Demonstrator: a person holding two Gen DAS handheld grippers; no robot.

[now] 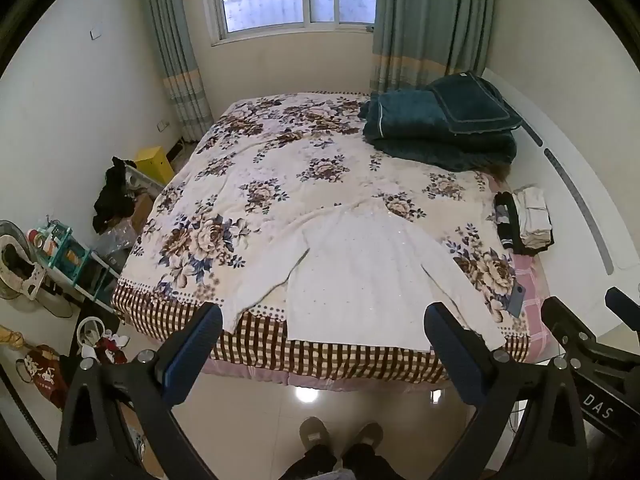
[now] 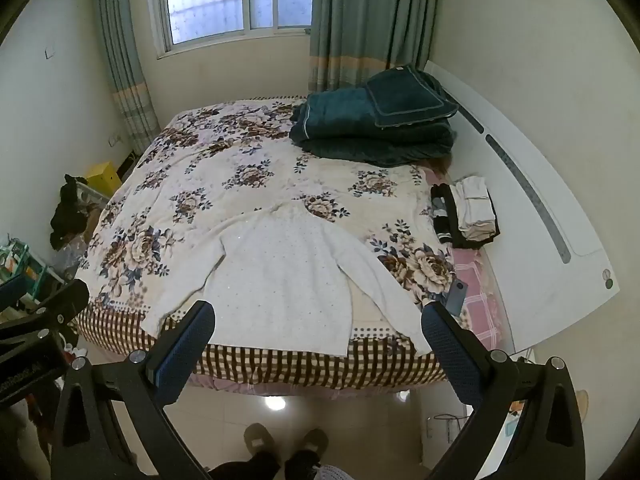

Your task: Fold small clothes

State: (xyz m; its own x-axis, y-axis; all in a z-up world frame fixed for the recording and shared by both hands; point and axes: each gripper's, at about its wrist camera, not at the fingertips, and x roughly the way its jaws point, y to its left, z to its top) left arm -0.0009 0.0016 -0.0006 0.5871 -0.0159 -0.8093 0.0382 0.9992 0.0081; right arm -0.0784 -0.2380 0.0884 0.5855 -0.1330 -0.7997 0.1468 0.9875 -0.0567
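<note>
A white long-sleeved sweater (image 1: 360, 272) lies spread flat on the floral bedspread (image 1: 248, 184), hem at the bed's near edge, sleeves splayed to both sides. It also shows in the right wrist view (image 2: 280, 276). My left gripper (image 1: 322, 324) is open and empty, held above the floor in front of the hem. My right gripper (image 2: 318, 322) is open and empty, at the same height, just before the bed's edge. The right gripper's body shows at the right of the left wrist view (image 1: 592, 344).
A stack of folded clothes (image 1: 524, 222) lies at the bed's right side by the white headboard (image 1: 580, 200). Dark green folded bedding (image 1: 440, 128) sits at the far right. A phone (image 1: 516, 300) lies near the right sleeve. Clutter and shelves (image 1: 68, 260) stand left of the bed.
</note>
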